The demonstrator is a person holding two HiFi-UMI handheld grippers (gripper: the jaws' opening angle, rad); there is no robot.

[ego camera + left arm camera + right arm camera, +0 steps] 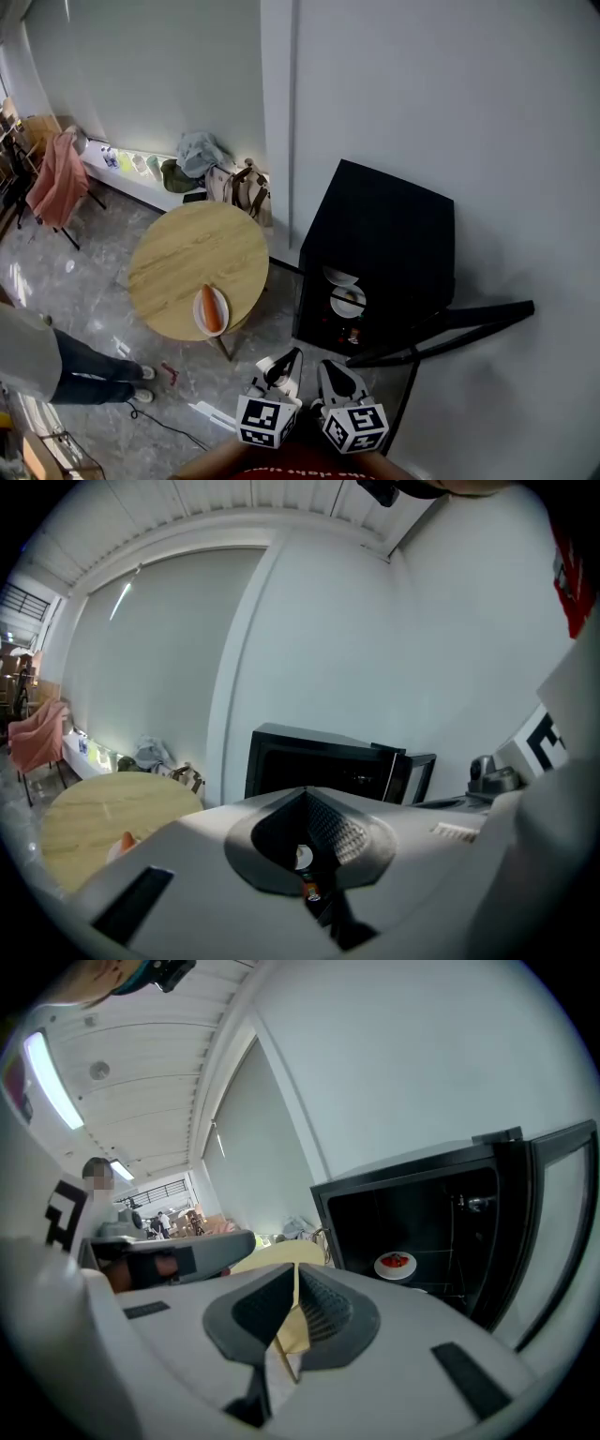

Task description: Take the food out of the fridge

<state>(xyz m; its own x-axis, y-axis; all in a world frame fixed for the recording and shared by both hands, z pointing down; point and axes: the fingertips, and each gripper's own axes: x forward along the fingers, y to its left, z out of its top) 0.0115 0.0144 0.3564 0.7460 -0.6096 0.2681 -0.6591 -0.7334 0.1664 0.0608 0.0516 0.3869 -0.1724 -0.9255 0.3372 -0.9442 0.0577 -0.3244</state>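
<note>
A black fridge [375,234] stands against the wall with its door [450,328] swung open to the right. White plates [347,302] sit on its shelves; the right gripper view shows one plate with red food [396,1263]. On the round wooden table [178,253] lies a plate with an orange food [212,309]. Both grippers hang close together low in the head view, short of the fridge. My left gripper [284,361] [306,791] is shut and empty. My right gripper [296,1267] [333,367] is shut, also holding nothing.
A person [56,361] stands at the left on the marble floor. A chair with a pink cloth [58,178] is at the far left. Bags and clothes [234,183] lie by the wall. A small red object [169,373] and a cable lie on the floor.
</note>
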